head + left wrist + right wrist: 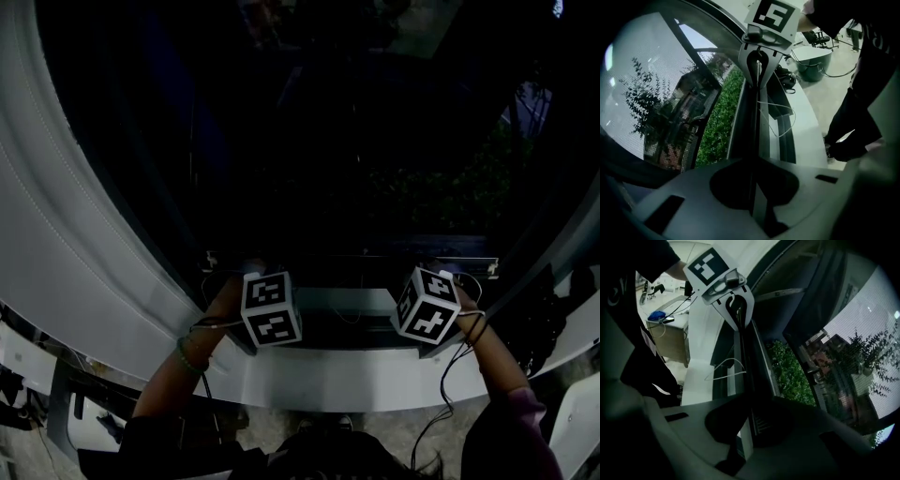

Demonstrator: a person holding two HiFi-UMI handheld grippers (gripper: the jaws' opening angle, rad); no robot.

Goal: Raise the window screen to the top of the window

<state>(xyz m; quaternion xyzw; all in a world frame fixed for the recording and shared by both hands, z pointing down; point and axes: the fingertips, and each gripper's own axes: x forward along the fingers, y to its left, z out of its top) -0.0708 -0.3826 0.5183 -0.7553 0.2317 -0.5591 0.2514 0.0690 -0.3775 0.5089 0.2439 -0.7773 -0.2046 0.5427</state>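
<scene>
The window screen's thin dark bottom bar (352,255) runs across low in the window, just above the white sill (356,380). My left gripper (262,279) and right gripper (433,277) both grip it, a hand's breadth in from each end. In the left gripper view the bar (757,117) passes between the jaws of the left gripper (753,190), which is shut on it, and reaches the right gripper (760,61) farther along. The right gripper (744,430) is likewise shut on the bar (743,362). Fine mesh (651,89) (865,329) fills the window beside it.
A broad white window frame (66,234) curves down the left. A loose white cord (780,117) lies on the sill track. Outside are a green hedge (790,371) and trees. Behind me stand desks (670,329) and a round grey tub (813,61).
</scene>
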